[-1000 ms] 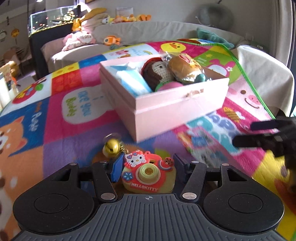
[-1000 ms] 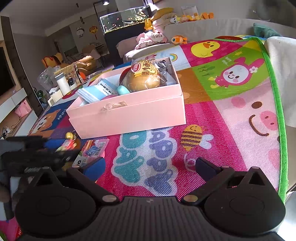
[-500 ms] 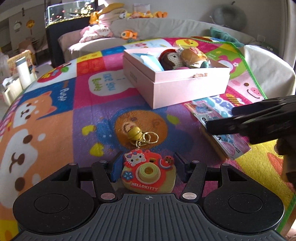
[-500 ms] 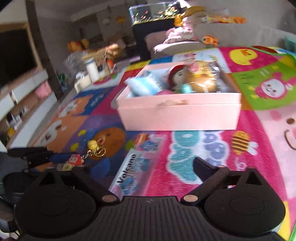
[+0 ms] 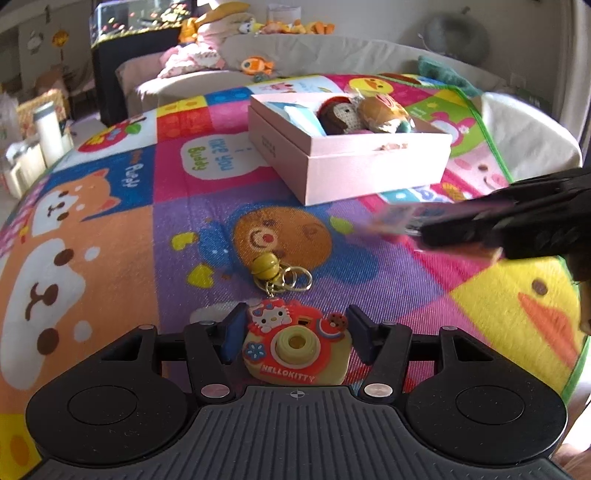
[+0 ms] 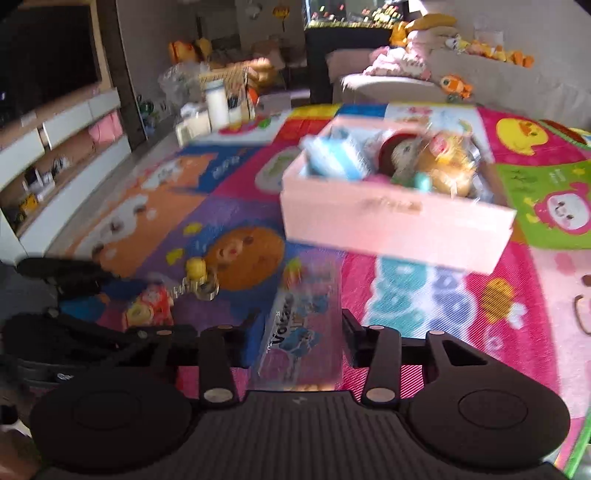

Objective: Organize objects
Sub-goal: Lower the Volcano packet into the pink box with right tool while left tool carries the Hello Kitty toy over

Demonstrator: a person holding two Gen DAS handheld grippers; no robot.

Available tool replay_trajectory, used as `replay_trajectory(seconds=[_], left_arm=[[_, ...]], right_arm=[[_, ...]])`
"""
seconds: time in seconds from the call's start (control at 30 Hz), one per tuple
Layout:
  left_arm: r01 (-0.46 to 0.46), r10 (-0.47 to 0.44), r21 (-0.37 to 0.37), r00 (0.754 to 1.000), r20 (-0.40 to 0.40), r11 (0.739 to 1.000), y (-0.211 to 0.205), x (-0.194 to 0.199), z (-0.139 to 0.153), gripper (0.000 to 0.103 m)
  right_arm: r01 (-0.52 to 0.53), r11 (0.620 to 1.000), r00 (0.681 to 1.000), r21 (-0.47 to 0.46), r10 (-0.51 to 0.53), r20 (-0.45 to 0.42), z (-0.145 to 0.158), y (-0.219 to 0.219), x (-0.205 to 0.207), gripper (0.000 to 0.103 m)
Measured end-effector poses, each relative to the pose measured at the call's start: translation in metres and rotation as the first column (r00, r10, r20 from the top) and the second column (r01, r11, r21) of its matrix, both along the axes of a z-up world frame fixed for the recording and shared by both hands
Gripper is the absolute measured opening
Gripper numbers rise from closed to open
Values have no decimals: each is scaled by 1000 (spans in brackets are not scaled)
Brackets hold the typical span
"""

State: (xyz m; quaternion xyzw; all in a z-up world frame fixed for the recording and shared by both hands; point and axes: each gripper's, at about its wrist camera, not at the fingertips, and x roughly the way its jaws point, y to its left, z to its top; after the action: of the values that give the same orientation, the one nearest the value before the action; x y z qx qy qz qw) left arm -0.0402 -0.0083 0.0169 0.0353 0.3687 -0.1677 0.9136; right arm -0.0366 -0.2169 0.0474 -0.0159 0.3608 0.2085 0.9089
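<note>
My left gripper (image 5: 293, 332) is shut on a red and yellow Hello Kitty toy camera (image 5: 297, 350); its keyring and yellow bell (image 5: 264, 266) trail on the mat ahead. My right gripper (image 6: 301, 334) is shut on a flat "Volcano" card packet (image 6: 306, 325), which looks lifted off the mat in the blurred left wrist view (image 5: 402, 218). The open pink box (image 5: 351, 162) stands farther back, holding a crochet doll (image 5: 338, 114), a wrapped bun (image 5: 382, 112) and a blue packet (image 5: 304, 116). The box also shows in the right wrist view (image 6: 395, 221).
A colourful cartoon play mat (image 5: 110, 221) covers the surface. A beige sofa (image 5: 332, 59) with plush toys is behind it. A fish tank (image 6: 347, 18) and a TV shelf (image 6: 55, 147) stand at the left. The mat's green edge (image 5: 491, 147) runs along the right.
The right gripper swung left, closed on the Volcano packet and raised it. The left gripper drew back from the pink box with the toy camera held.
</note>
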Motion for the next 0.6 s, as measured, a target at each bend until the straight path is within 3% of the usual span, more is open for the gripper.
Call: replay_trajectory(seconds=[0.07, 0.2, 0.33, 0.43, 0.57, 0.6], left_arm=[[-22, 22, -35, 1000, 10, 999, 4, 6, 8, 62], [-47, 53, -90, 996, 71, 995, 6, 22, 34, 62], [-58, 68, -92, 991, 116, 994, 4, 32, 53, 62], [-84, 94, -92, 990, 103, 992, 9, 32, 52, 62], [-107, 113, -101, 992, 55, 989, 20, 22, 43, 62], [-102, 107, -98, 993, 47, 990, 22, 20, 41, 62]], right_arm=[[16, 999, 999, 36, -17, 38, 15, -11, -1, 11], [44, 991, 995, 123, -55, 83, 40, -35, 3, 10], [68, 995, 988, 80, -78, 133, 42, -43, 1, 10], [70, 995, 991, 67, -77, 106, 33, -48, -1, 15], [86, 996, 992, 34, -88, 92, 22, -51, -9, 50], [87, 996, 992, 32, -89, 93, 21, -51, -12, 53]])
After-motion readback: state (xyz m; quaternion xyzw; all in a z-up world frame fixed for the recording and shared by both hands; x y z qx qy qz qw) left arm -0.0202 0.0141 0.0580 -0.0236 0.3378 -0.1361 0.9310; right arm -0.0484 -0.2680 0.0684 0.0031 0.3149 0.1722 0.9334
